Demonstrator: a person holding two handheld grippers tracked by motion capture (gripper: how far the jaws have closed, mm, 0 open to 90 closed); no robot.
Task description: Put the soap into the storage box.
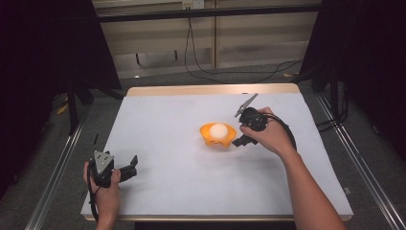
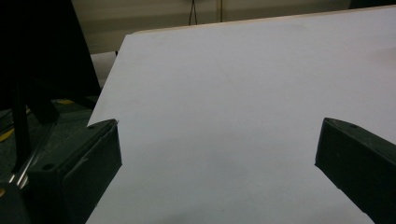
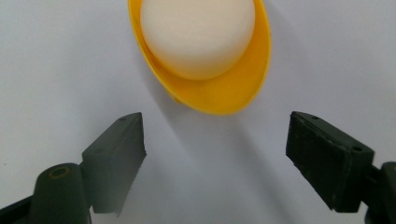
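Observation:
An orange bowl [image 1: 218,135] sits a little right of the table's middle with a white ball [image 1: 219,130] inside it. My right gripper [image 1: 238,142] is just to the right of the bowl, close to its rim. In the right gripper view the bowl [image 3: 224,95] and ball [image 3: 198,32] lie just beyond the tips, and the right gripper [image 3: 215,140] stands open over bare table with nothing between its jaws. My left gripper [image 1: 131,165] rests near the front left corner. In its own view the left gripper [image 2: 217,140] is open and holds nothing.
The white table top [image 1: 191,182] has a wooden far edge [image 1: 210,89]. Metal rails [image 1: 57,172] run along the floor on both sides. Black cables [image 1: 230,72] lie on the floor behind the table, and dark curtains hang at both sides.

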